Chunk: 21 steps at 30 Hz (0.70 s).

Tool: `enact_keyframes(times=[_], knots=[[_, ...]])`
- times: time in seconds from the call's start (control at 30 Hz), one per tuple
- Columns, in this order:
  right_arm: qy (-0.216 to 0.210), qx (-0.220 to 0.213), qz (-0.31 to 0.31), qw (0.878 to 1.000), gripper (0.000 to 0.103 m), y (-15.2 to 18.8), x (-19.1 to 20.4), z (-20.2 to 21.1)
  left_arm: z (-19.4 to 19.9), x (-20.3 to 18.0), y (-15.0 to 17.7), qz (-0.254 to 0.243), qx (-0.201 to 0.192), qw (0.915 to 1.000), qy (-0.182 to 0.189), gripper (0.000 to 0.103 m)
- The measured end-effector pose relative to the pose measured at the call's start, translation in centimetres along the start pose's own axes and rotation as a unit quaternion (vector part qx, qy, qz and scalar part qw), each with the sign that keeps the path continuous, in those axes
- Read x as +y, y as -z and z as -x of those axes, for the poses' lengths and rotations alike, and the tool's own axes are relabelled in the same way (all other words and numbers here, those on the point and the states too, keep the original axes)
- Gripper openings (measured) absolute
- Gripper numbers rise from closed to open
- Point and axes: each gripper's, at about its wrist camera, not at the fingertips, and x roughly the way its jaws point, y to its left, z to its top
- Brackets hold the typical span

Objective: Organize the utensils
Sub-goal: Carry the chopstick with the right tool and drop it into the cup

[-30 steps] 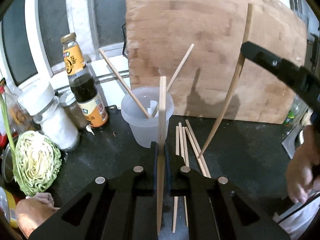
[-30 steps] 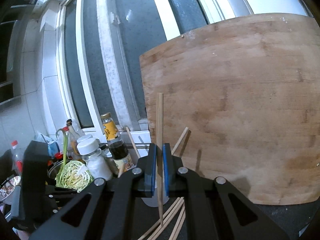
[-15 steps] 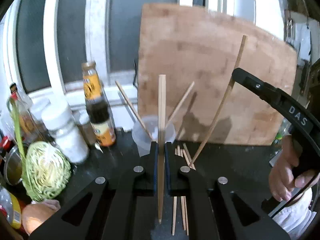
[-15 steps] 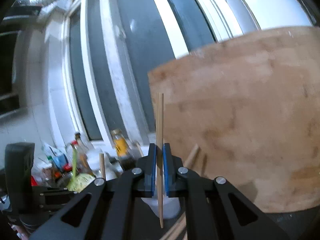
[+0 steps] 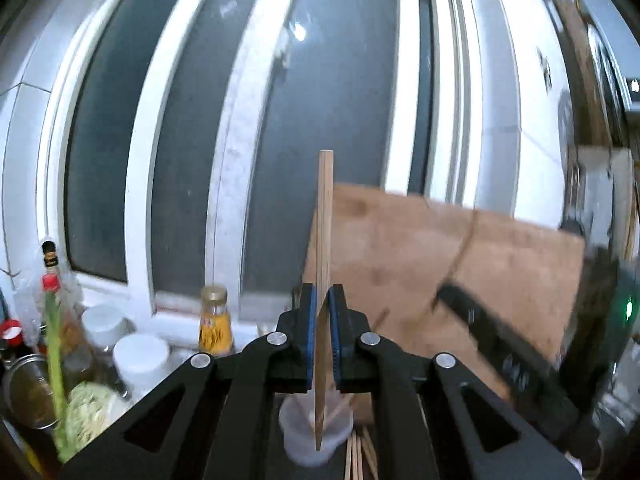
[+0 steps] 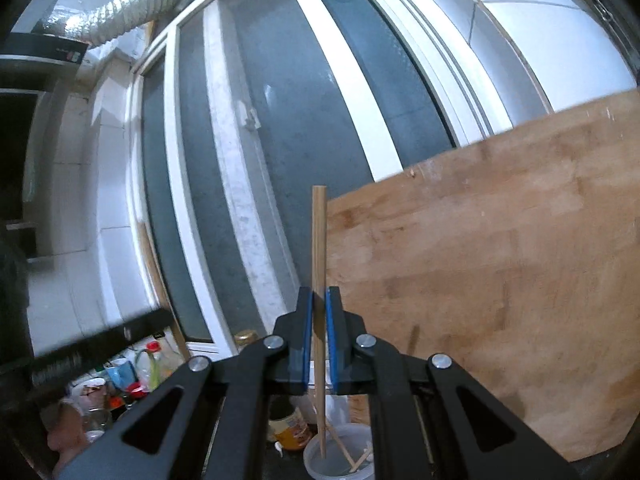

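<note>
Left wrist view: the left gripper [image 5: 324, 300] has its jaws clamped on an upright wooden chopstick [image 5: 323, 240], its tip over the translucent plastic cup [image 5: 294, 446], apparently.

Right wrist view: the right gripper [image 6: 319, 300] pinches another wooden chopstick [image 6: 319, 248], tip inside that cup [image 6: 316, 458].

A home kitchen: sauce bottles [image 5: 215, 322], cabbage [image 5: 90, 412], cutting board [image 6: 500, 272] by the window [image 5: 224, 128].

Counts of utensils around the plastic cup [image 6: 340, 456]

Two grippers each clamp one chopstick; two more chopsticks stand inside the cup.
</note>
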Motion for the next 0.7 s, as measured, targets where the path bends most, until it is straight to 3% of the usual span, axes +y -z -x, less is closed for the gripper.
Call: enact_keyframes(times=[0.1, 0.23, 0.37, 0.7], knots=[[0.007, 0.008, -0.002, 1.000, 0.006, 1.3, -0.5, -0.9, -1.6, 2.0, 1.3, 0.045, -0.021, 0.9974, 0.052, 0.006], [0.022, 0.017, 0.006, 1.000, 0.006, 2.8, -1.1, -2.1, -3.9, 3.5, 3.5, 0.063, -0.036, 0.9968, 0.034, 0.006], [0.023, 0.041, -0.006, 0.999, 0.006, 4.3, -2.1, -3.3, -6.3, 4.9, 5.1, 0.091, -0.015, 0.9950, 0.040, 0.006], [0.008, 0.114, -0.046, 0.992, 0.006, 7.9, -3.9, -6.2, -9.5, 6.2, 9.0, 0.096, 0.033, 0.9944, 0.031, 0.006]])
